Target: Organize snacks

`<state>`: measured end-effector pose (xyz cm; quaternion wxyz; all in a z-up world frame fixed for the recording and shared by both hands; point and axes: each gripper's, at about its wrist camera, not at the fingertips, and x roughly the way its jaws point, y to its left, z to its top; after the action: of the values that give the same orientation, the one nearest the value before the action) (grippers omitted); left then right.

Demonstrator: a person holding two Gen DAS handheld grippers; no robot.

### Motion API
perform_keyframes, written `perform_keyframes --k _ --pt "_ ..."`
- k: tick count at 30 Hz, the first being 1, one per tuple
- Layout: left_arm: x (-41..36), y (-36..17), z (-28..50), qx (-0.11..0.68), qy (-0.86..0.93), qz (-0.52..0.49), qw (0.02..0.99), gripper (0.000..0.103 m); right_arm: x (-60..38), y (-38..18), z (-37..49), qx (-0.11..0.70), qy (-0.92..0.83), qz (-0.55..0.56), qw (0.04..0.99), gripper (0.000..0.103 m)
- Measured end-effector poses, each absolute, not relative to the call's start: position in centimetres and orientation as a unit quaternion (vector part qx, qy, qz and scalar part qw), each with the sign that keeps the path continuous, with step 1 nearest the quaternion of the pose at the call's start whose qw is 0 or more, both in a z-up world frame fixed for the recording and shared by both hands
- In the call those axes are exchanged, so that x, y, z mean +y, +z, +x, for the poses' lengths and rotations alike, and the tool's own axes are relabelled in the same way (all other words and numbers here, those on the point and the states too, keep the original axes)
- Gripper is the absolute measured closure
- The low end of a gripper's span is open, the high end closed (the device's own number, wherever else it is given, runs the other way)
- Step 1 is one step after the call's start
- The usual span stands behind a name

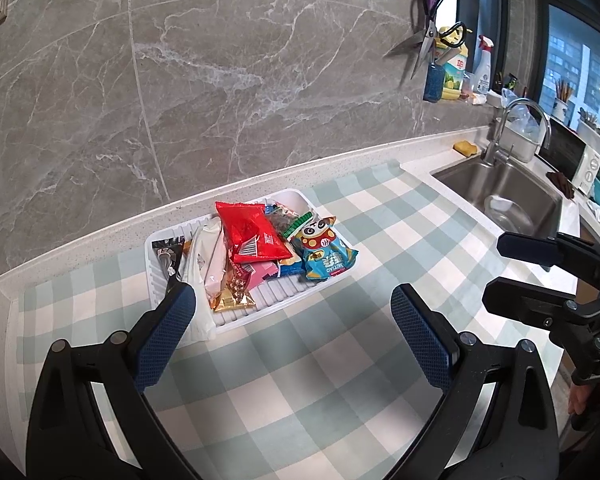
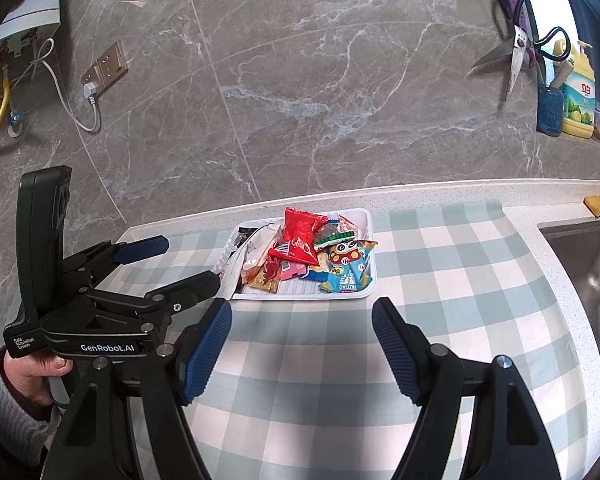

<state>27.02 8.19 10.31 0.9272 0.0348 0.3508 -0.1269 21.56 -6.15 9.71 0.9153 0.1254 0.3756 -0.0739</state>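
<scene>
— So, where do we stand with the snacks?

— Nearly everything we can see already sits in the white tray (image 2: 365, 216), straight ahead of both grippers on the checked cloth (image 2: 440, 264). The red packet (image 2: 300, 236) lies on top of the heap, the blue cartoon packet (image 2: 346, 274) hangs over the tray's near right corner, and a gold-wrapped piece (image 2: 262, 278) rests near the front edge. A white wrapper (image 2: 236, 270) spills over the near left edge, just ahead of our left gripper (image 1: 292, 328).

— And our hands?

— Our left gripper has its pads spread wide with nothing between them. Our right gripper (image 2: 302, 340) likewise stands parted and empty, well back from the tray. Neither touches a packet.

— Is anything loose on the cloth?

— None that we can see; the cloth between us and the tray is bare. We judge the gathering mostly done.

— What is left, then?

— Tidying, we would say: the pile is jumbled, and the white wrapper and blue cartoon packet overhang the rim. Whether sorting by kind is wanted, we cannot tell.
</scene>
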Motion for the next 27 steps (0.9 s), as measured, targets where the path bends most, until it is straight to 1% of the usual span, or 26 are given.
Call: perform_keyframes --k 16,20,27 --pt "8.4 9.8 27.6 0.349 -0.136 0.033 0.927 0.004 -6.4 9.5 22.0 0.379 -0.075 0.13 0.913 0.028" --pt "8.4 10.2 27.5 0.332 -0.131 0.038 0.933 0.004 -6.4 9.3 22.2 0.38 -0.074 0.132 0.912 0.028" --pt "8.4 11.2 26.8 0.276 -0.072 0.066 0.956 0.004 -6.6 9.0 22.4 0.38 -0.076 0.141 0.911 0.028"
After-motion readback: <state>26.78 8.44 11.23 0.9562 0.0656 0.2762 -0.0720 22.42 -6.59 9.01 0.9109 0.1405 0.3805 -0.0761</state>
